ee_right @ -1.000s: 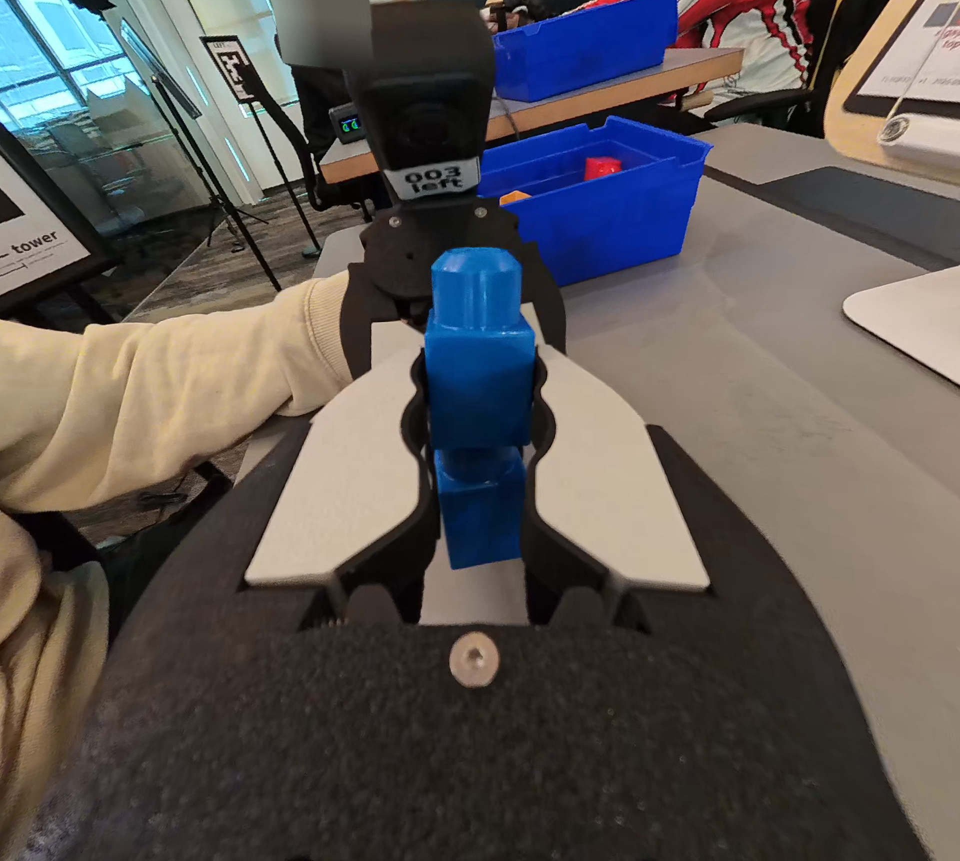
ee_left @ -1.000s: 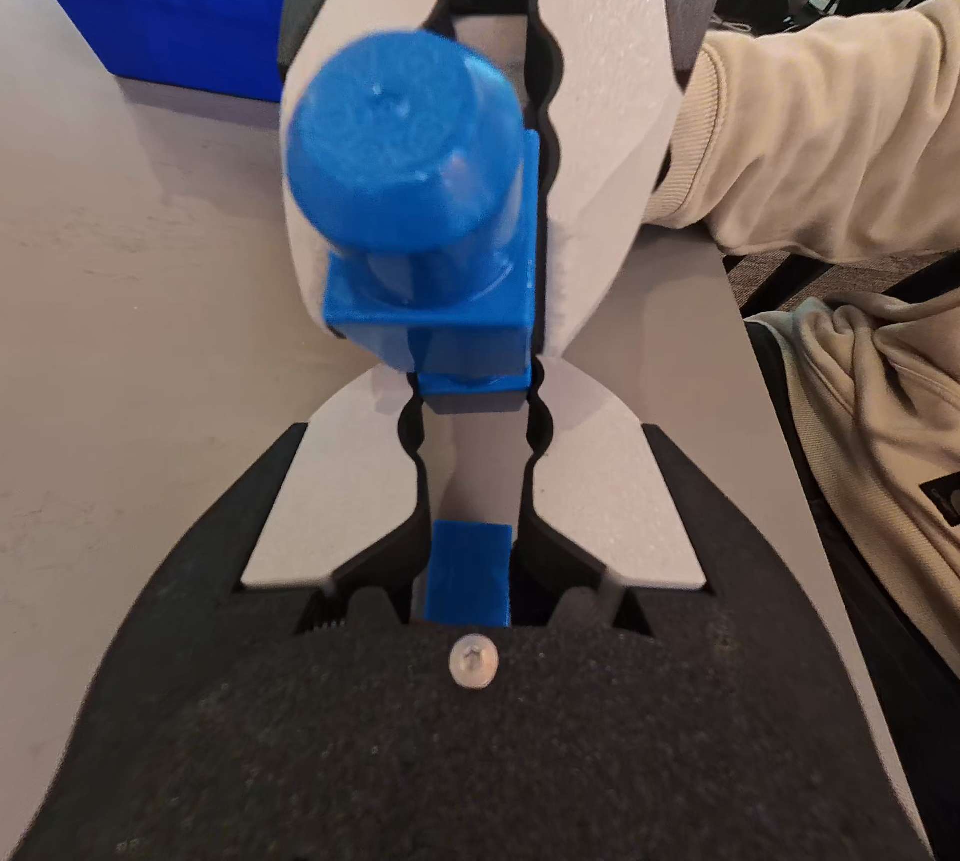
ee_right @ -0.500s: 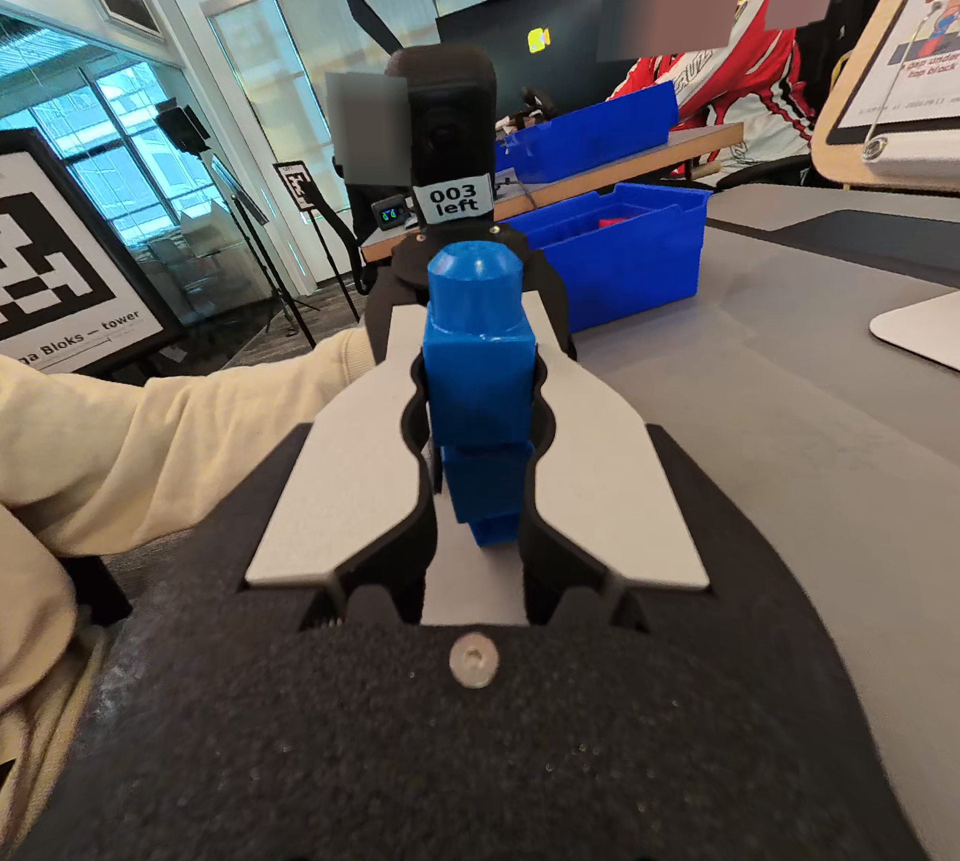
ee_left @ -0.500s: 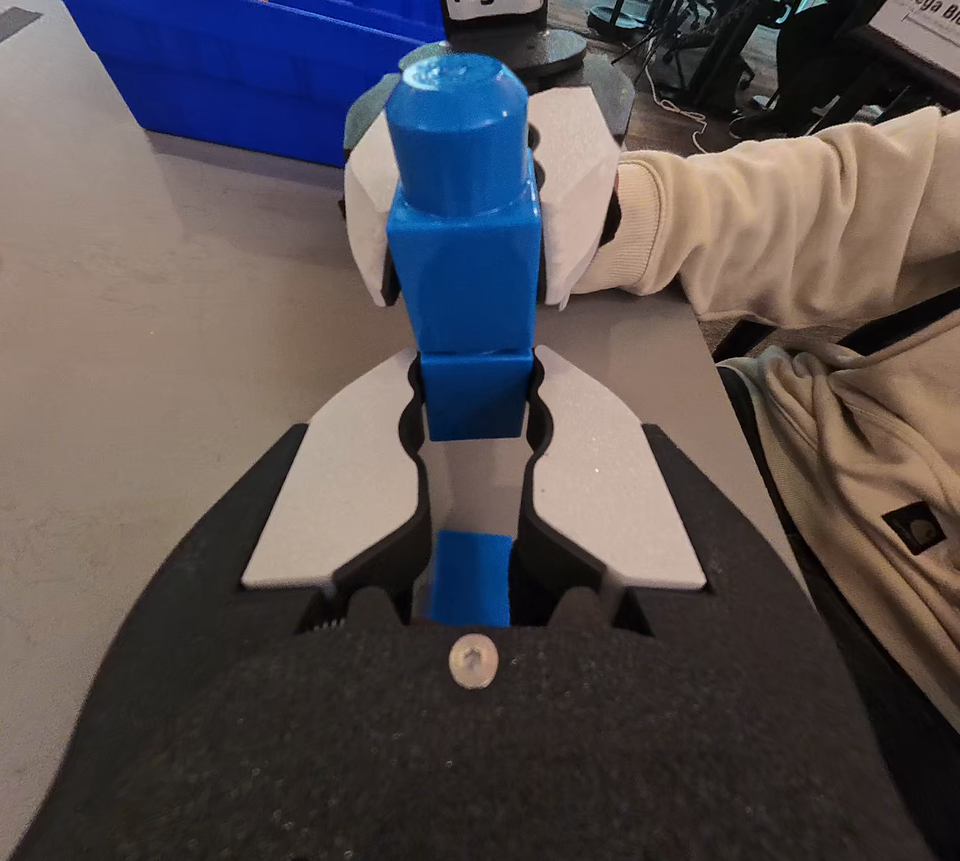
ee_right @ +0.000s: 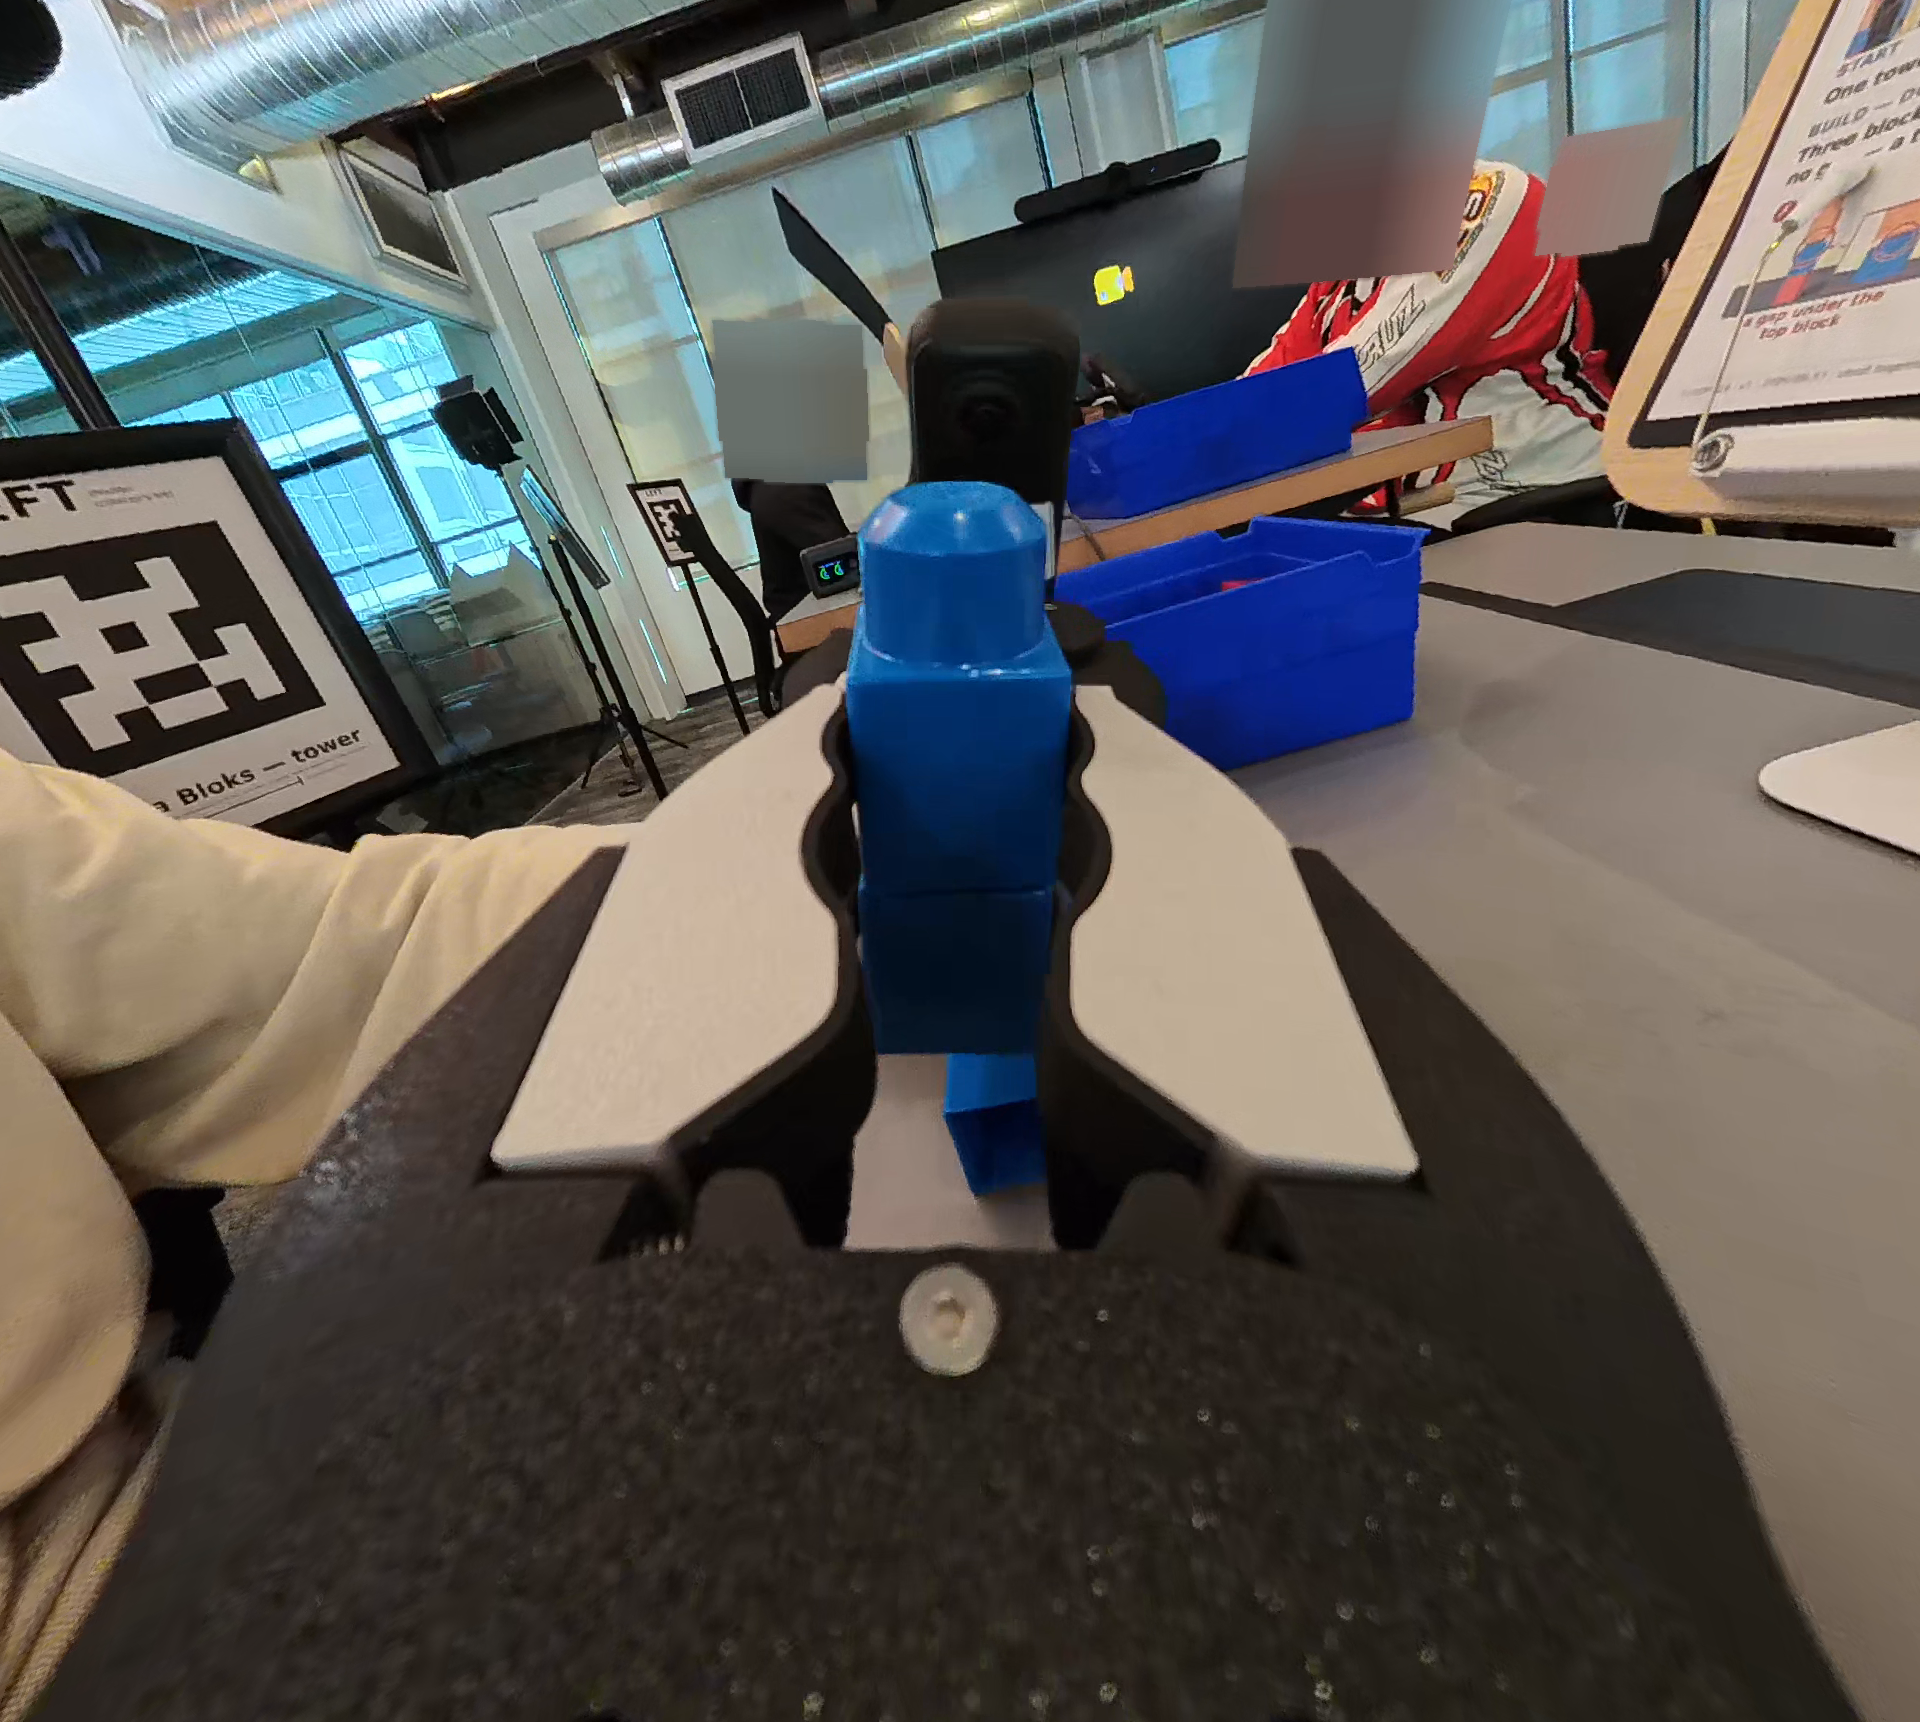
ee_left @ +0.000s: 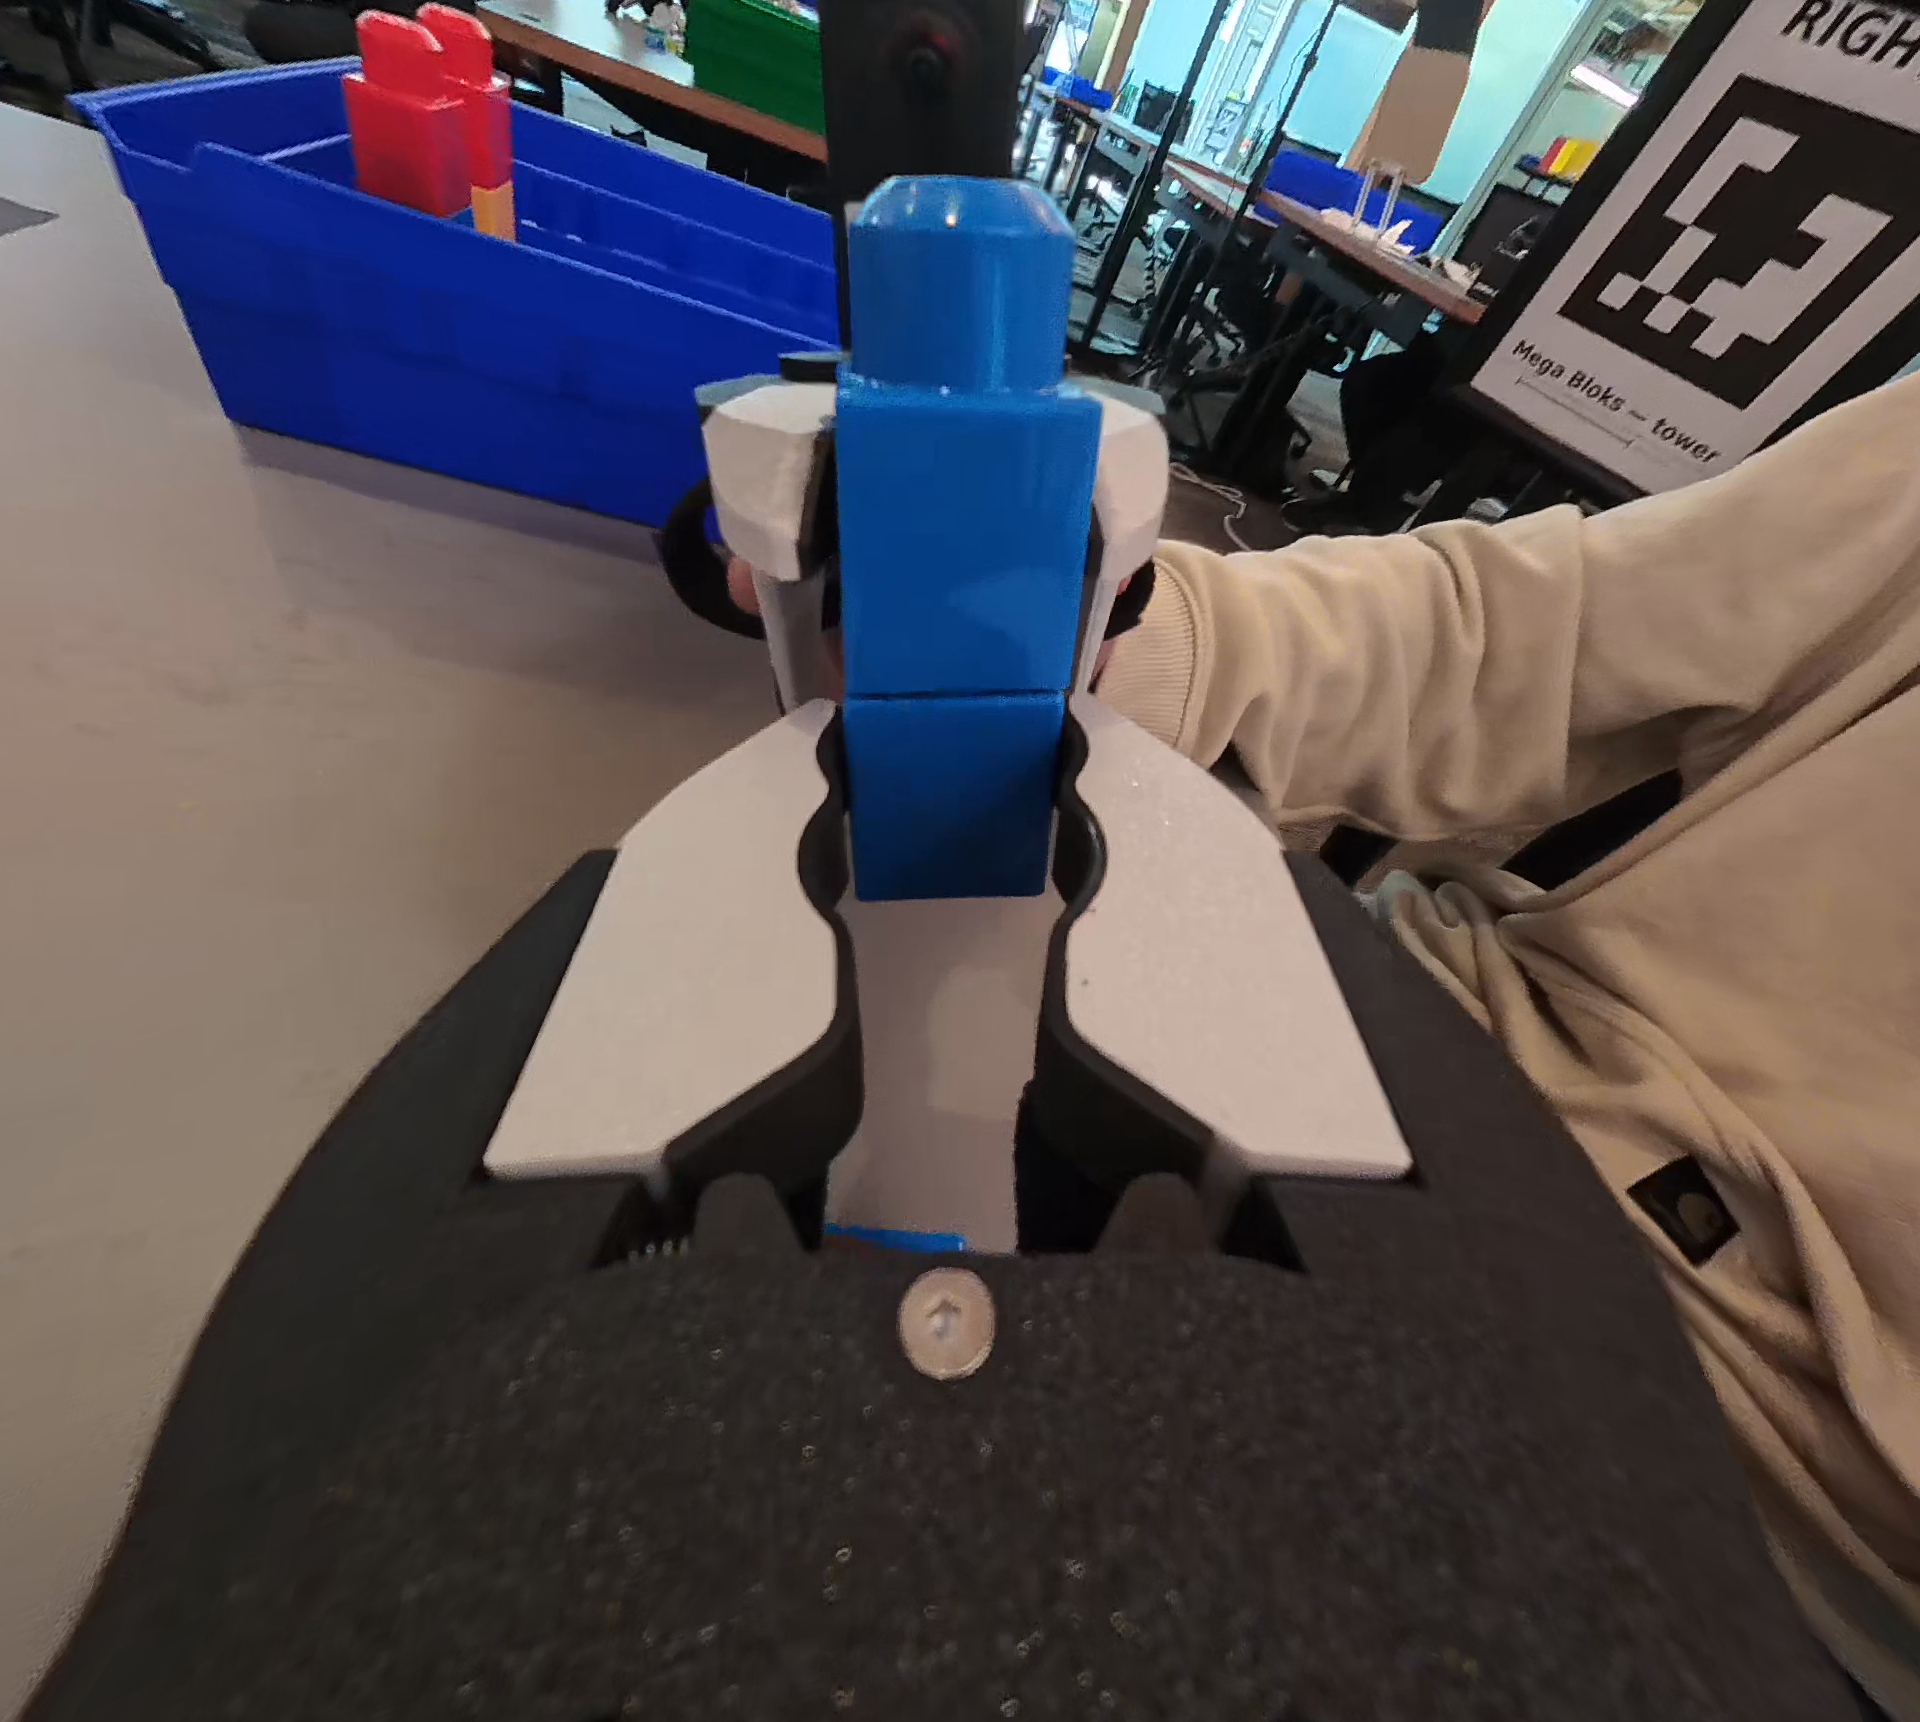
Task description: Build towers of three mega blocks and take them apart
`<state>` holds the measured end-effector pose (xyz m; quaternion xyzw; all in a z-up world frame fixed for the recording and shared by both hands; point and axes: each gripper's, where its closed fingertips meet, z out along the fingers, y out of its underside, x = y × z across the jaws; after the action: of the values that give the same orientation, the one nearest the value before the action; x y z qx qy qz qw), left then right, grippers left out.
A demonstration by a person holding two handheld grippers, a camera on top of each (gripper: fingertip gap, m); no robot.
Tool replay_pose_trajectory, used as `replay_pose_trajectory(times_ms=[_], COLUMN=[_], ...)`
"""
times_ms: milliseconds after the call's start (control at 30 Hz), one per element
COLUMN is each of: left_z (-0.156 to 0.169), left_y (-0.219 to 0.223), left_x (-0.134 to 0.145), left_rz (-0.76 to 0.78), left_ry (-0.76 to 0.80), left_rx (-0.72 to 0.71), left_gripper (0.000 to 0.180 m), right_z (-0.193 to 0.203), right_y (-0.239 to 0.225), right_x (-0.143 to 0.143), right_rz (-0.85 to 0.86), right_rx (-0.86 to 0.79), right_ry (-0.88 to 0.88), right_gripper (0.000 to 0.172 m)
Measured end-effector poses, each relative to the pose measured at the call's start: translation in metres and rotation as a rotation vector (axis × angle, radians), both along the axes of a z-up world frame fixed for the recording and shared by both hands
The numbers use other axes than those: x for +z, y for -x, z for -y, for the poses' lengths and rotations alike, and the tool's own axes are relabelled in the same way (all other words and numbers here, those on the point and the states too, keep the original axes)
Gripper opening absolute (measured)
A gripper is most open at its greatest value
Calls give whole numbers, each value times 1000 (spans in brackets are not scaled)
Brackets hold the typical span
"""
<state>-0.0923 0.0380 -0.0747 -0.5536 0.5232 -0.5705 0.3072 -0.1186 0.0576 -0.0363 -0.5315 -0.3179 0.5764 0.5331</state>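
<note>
1. Blue blocks fill both tools: the left tool [ee_left: 951, 799] is clamped on the lower blue block [ee_left: 948, 799] of a two-block stack, its pads pressed against both side faces.
2. Directly above, the right tool [ee_right: 958, 799] is clamped on the upper blue block [ee_right: 958, 768], the one with the round stud on top; the two blocks meet with no visible gap at their seam.
3. The left wrist view alone shows the right tool from the front, its pale fingers [ee_left: 758, 488] flanking the upper block, with a hand and cream sleeve [ee_left: 1403, 633] behind it.
4. The right wrist view alone shows a third blue block [ee_right: 995, 1127] lower down, seen between that tool's fingers; whether it is joined to the stack or lies apart, I cannot tell. The left wrist view catches only a blue sliver at the base of its own fingers.
5. Farther out on the grey bench [ee_left: 260, 737] stands a blue bin [ee_left: 468, 322]. From the left wrist view, red blocks [ee_left: 416, 114] rise upright out of it; from the right wrist view only a scrap of red shows inside.
</note>
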Motion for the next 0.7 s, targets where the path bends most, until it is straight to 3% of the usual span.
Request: replay_pose_trajectory(times_ms=[467, 700], left_z=[-8, -5], left_y=[2, 3], left_x=[-3, -2], left_rz=[-16, -16], left_ry=[-32, -24], left_rx=[50, 27], left_gripper=[35, 36], right_z=[-6, -4], right_y=[-1, 1], right_x=[-7, -4], right_rz=[88, 56], right_rx=[-91, -44], right_ry=[-16, 2], right_gripper=[35, 36])
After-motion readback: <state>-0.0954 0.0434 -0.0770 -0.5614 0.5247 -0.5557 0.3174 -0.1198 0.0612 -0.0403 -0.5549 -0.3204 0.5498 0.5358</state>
